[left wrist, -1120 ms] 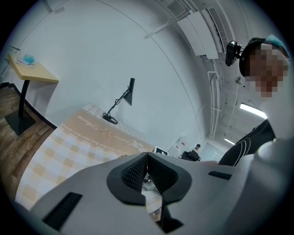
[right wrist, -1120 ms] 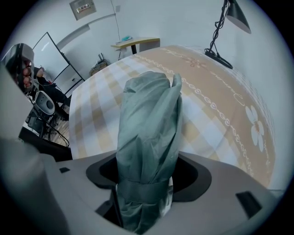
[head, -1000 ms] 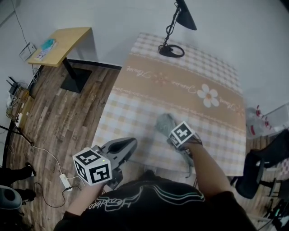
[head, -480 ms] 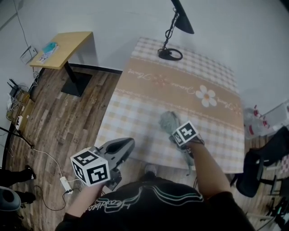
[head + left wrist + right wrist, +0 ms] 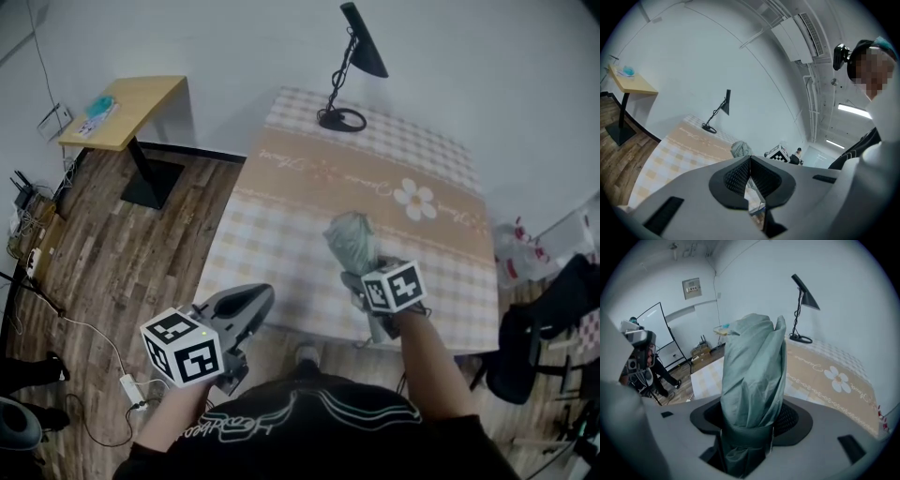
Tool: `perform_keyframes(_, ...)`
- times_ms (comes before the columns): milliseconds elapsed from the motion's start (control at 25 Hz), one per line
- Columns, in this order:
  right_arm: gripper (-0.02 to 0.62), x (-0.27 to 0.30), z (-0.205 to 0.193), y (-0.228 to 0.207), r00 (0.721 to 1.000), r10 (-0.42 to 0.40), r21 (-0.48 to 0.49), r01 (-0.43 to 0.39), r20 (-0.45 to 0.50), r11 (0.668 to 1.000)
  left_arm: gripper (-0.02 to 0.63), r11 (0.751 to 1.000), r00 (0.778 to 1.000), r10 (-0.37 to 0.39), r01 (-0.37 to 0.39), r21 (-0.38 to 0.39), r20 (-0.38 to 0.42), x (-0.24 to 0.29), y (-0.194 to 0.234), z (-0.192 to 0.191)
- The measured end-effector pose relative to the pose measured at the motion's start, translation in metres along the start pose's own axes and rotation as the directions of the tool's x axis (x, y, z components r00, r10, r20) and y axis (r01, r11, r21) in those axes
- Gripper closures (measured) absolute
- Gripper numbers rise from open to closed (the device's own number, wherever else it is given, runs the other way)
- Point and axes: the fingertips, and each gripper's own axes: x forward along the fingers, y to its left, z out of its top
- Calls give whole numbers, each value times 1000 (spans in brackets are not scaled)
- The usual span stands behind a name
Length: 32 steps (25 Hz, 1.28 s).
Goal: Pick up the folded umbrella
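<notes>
The folded umbrella [image 5: 352, 242] is a grey-green bundle of cloth with a strap round it. It hangs above the near part of the checked table [image 5: 281, 225], and my right gripper [image 5: 363, 277] is shut on its lower end. In the right gripper view the umbrella [image 5: 752, 366] stands up between the jaws of the right gripper [image 5: 749, 430] and fills the gap. My left gripper [image 5: 255, 298] is off the table's near left corner, over the floor. Its jaws meet with nothing in them, as the left gripper view shows [image 5: 750, 172].
A black desk lamp [image 5: 343, 114] stands at the table's far end. A small wooden side table [image 5: 122, 105] is at the far left on the wood floor, with cables [image 5: 37, 234] along the left wall. A black chair [image 5: 539, 333] and a white bag [image 5: 517, 258] are at the right.
My right gripper has risen and tilted, lifting the umbrella off the table so that it now points up and away. The left gripper has shifted only slightly.
</notes>
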Motion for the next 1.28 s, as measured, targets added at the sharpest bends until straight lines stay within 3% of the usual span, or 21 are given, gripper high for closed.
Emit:
perform_keyframes(160,318,-41,26,19,988,18,28,-22,152,999,607,999,999,-29,29,19,14,-9,-17,7)
perform_keyframes(280,318,-76,46,32,962,24,40,-36,274,999,607,998,998,-52,51,47,31,-16,-31,16)
perform_keyframes(640,318,-167,75,72,822,58,37,-96,567,995,607,988,994,-104,99,120,32,-24,-58,33)
perform_keyframes(800,318,-198,77,90,759,76,12,-109,647,994,607,983,993,-119,115,141,20,-28,-67,31)
perform_keyframes(1000,318,-227,75,112,705,83,-9,-108,704,994,607,976,990,-143,138,170,14,-31,-81,31)
perform_keyframes(1280,318,-240,63,130,674,92,-5,-130,733,992,607,967,986,-167,163,197,2,-35,-92,29)
